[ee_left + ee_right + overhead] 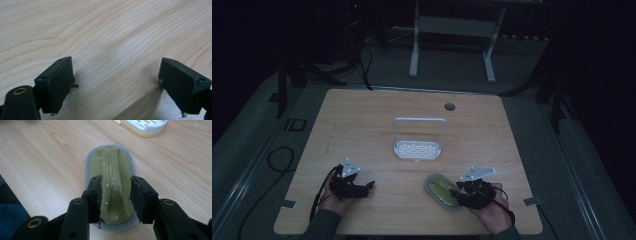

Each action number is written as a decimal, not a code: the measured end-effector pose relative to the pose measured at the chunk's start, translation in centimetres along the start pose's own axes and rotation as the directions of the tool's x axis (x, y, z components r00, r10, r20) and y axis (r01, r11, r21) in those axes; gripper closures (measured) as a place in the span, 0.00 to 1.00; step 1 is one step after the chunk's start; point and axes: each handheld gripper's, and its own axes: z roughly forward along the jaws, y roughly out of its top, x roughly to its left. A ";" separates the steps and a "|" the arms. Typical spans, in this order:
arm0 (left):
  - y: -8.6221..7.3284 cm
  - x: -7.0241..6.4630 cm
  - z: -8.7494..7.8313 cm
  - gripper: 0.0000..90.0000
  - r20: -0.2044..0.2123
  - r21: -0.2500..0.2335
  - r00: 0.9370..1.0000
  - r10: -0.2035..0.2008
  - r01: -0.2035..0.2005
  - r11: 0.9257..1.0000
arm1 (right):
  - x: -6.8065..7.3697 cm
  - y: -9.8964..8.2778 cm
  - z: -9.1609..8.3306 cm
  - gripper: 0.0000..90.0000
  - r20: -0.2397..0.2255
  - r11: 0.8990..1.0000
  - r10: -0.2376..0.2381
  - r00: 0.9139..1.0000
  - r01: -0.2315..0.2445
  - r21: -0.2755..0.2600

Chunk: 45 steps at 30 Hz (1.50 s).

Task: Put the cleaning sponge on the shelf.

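**Both grippers spread, scrubber lying on the table**

Right gripper (115, 197) hovers over the scrubber (111, 182), its jaws spread and straddling the raised handle ridge, with the pads clear of it on either side. That scrubber is an oval piece: a glossy, translucent olive-green top with a long rounded ridge down its middle, sitting on a fuzzy grey pad that rims it all round. It lies flat on the table (362, 125), just in front of the white rack (419, 145) and a touch to that rack's right. The rack is smooth plastic, a slotted base with a tall loop frame rising behind it. No writing is readable anywhere. Left gripper (115, 82), well left of the rack, holds its jaws wide apart over bare, pale wood grain. Beyond the table, the room is dark, with a grey floor and white stand legs.
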 end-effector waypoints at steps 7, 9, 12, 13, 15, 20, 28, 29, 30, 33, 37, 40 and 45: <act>0.0 0.0 0.0 0.15 0.001 0.000 1.000 0.001 -0.001 1.000 | -0.1 1.0 0.2 0.66 -0.010 0.999 -0.018 1.000 0.019 0.050; 0.0 0.0 0.0 0.15 0.001 0.000 1.000 0.001 -0.001 1.000 | 0.0 1.2 0.2 0.66 -0.013 0.998 -0.025 1.000 0.025 0.062; 0.0 0.0 0.0 0.15 0.002 0.001 1.000 0.002 -0.002 1.000 | 0.0 1.7 0.4 0.66 -0.013 0.996 -0.042 0.999 0.042 0.082; 0.0 0.0 0.0 0.15 0.002 0.001 1.000 0.002 -0.002 1.000 | 0.0 1.9 0.5 0.66 -0.015 0.995 -0.046 0.999 0.047 0.091; 0.0 0.0 0.0 0.15 0.003 0.001 1.000 0.003 -0.003 1.000 | 0.0 2.0 0.5 0.66 -0.013 0.994 -0.048 0.999 0.049 0.094; 0.0 0.0 0.0 0.15 0.003 0.001 1.000 0.003 -0.003 1.000 | 0.1 2.9 0.9 0.65 -0.005 0.988 -0.072 0.997 0.072 0.138; 0.0 0.0 0.0 0.15 0.003 0.001 1.000 0.003 -0.003 1.000 | 0.3 3.9 1.4 0.68 -0.008 0.977 -0.093 0.996 0.092 0.192; 0.0 0.0 0.0 0.15 0.003 0.001 1.000 0.003 -0.003 1.000 | 0.3 4.0 1.5 0.68 -0.010 0.976 -0.095 0.995 0.095 0.197; 0.0 0.0 0.0 0.15 0.003 0.001 1.000 0.003 -0.003 1.000 | 0.3 4.1 1.6 0.68 -0.012 0.975 -0.091 0.996 0.092 0.204; 0.0 0.0 0.0 0.15 0.003 0.001 1.000 0.003 -0.003 1.000 | 0.3 4.4 1.8 0.69 -0.019 0.972 -0.093 0.995 0.095 0.217; 0.0 0.0 0.0 0.15 0.003 0.002 1.000 0.004 -0.004 1.000 | 0.3 4.8 2.2 0.69 -0.026 0.967 -0.094 0.995 0.098 0.235; 0.0 0.0 0.0 0.15 0.003 0.001 1.000 0.003 -0.003 1.000 | 0.3 5.2 2.6 0.69 -0.033 0.960 -0.096 0.995 0.101 0.262; 0.0 0.0 0.0 0.15 0.003 0.001 1.000 0.003 -0.003 1.000 | 0.5 5.6 3.1 0.69 -0.046 0.948 -0.106 0.993 0.115 0.296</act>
